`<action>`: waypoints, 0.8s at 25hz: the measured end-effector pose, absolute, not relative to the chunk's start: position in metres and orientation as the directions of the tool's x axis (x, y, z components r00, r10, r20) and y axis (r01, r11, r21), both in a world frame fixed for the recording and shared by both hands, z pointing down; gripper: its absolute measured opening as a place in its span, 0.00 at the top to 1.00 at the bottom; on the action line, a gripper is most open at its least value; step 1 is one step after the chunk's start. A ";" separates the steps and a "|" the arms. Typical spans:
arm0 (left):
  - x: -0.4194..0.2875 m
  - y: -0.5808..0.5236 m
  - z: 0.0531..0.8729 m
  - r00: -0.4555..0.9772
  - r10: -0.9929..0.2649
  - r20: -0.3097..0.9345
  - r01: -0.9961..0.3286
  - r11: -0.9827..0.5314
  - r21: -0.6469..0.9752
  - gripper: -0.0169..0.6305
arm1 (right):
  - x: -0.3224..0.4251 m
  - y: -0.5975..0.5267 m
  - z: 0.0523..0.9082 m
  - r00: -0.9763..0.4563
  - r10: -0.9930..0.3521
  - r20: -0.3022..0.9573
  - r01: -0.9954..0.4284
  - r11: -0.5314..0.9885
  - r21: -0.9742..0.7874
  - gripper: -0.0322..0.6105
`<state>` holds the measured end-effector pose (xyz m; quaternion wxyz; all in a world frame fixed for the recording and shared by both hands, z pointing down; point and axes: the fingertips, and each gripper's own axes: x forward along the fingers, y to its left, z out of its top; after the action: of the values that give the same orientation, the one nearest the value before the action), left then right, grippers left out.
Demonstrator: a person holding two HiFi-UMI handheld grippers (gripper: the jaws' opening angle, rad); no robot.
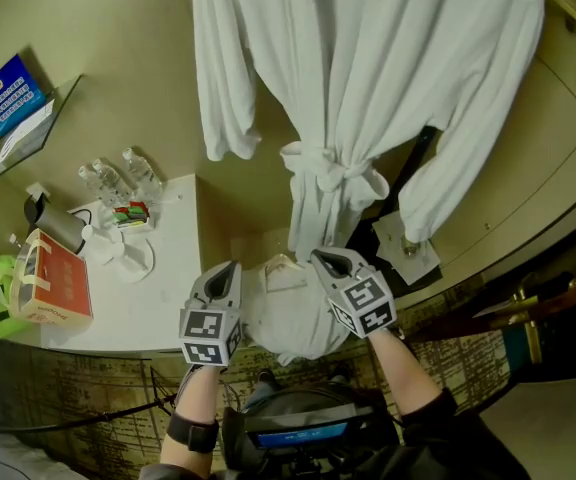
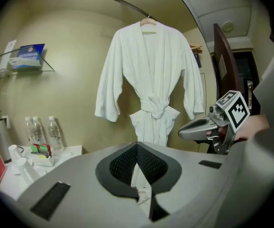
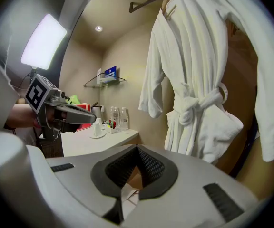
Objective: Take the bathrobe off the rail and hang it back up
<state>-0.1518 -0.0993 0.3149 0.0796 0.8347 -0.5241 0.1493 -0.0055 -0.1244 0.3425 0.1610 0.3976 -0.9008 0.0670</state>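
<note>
Nearest me were the two tools. The left gripper and the right gripper hung side by side in front of the lower part of the bathrobe, both pointed toward it. Each had its jaws pressed together with nothing between the pads. The white showing through the slot below them was only cloth farther back. I judged they were closed and empty because the reach came first, and no grip had begun.

Beyond them the bathrobe hung full length on a wooden hanger hooked over the rail above its collar. Its belt knot held the front closed, and the sleeves drooped on either side. The robe was not yet off the rail.

Left of the bathrobe, a white counter carried water bottles, a cup and a red box, well apart from the cloth.
</note>
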 end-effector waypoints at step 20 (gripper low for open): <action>-0.162 -0.098 0.323 0.369 -0.868 0.331 -0.911 -0.408 -0.053 0.97 | -0.011 -0.124 0.353 -0.598 -0.718 0.357 -0.762 0.647 0.026 0.93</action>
<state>-0.1620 -0.0975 0.3229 0.0692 0.8246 -0.5396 0.1552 -0.0112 -0.1243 0.3526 0.1700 0.4149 -0.8915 0.0647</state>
